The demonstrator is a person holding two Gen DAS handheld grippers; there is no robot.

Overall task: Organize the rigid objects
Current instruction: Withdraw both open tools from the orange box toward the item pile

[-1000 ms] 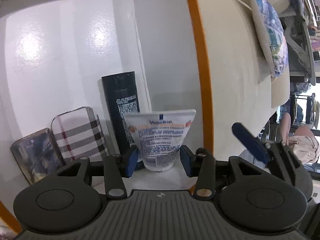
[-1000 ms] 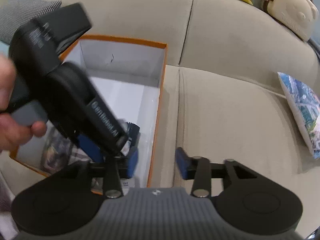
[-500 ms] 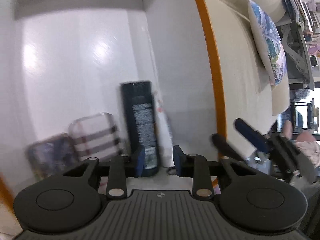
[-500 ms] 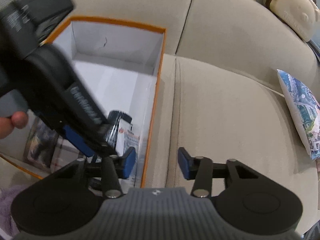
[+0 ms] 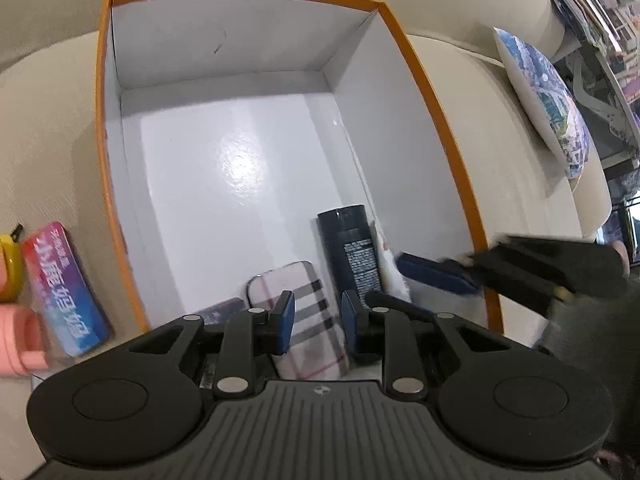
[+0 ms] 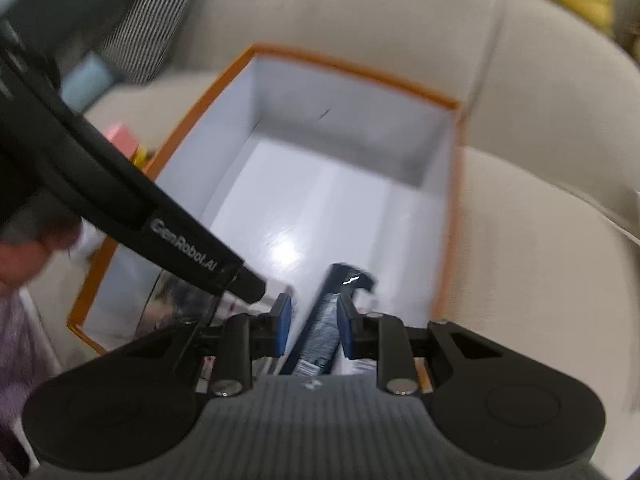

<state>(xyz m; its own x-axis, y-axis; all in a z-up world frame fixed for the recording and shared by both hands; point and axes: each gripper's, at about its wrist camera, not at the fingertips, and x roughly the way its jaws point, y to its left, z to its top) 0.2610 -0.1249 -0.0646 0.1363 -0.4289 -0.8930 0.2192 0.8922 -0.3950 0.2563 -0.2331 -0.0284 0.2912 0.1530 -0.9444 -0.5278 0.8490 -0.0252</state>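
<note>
An orange-rimmed white box (image 5: 436, 92) sits on a beige sofa. At its near end lie a dark tube (image 5: 352, 248), a white Vaseline tube (image 5: 390, 270) against the right wall, a plaid case (image 5: 308, 320) and a dark case (image 5: 220, 308). My left gripper (image 5: 316, 322) is open and empty above the plaid case. My right gripper (image 6: 310, 326) is open over the box (image 6: 448, 208), its jaws either side of the dark tube (image 6: 328, 320) without a clear grip. It also shows in the left wrist view (image 5: 436, 272).
Left of the box on the sofa lie a colourful card pack (image 5: 64, 288), a pink item (image 5: 20, 336) and a yellow item (image 5: 8, 264). A blue patterned cushion (image 5: 552, 104) lies at the right. A striped cushion (image 6: 148, 28) is behind the box.
My left gripper let go of the Vaseline tube, which now lies by the right wall, then rose and pulled back. My right gripper moved left over the box.
</note>
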